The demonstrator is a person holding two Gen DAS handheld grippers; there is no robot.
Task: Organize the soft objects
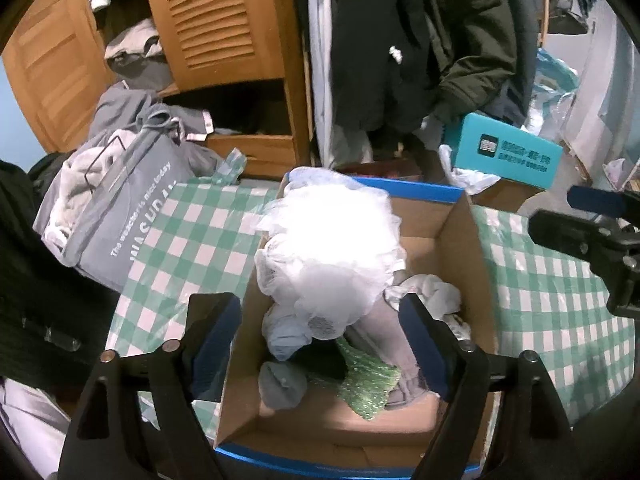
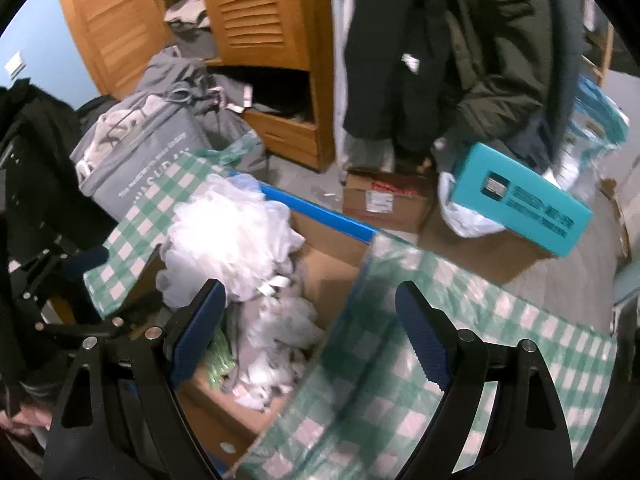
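An open cardboard box [image 1: 460, 240] with a blue rim stands on a green-and-white checked cloth [image 1: 192, 232]. In it lie a white mesh puff [image 1: 336, 256], pale blue and grey cloths [image 1: 282, 388] and a green knitted piece [image 1: 368, 380]. My left gripper [image 1: 320, 344] is open and empty, right above the box. My right gripper [image 2: 312, 340] is open and empty above the box's right wall [image 2: 332, 272] and the cloth [image 2: 460, 360]; the puff [image 2: 228, 240] lies to its left. The right gripper also shows at the right edge of the left wrist view [image 1: 600, 232].
A grey fabric bag [image 1: 112, 208] full of clothes stands left of the box. A wooden wardrobe [image 1: 224, 20] with louvred doors is behind, dark coats [image 1: 420, 40] hang beside it. A teal box [image 1: 508, 152] rests on cartons at the right.
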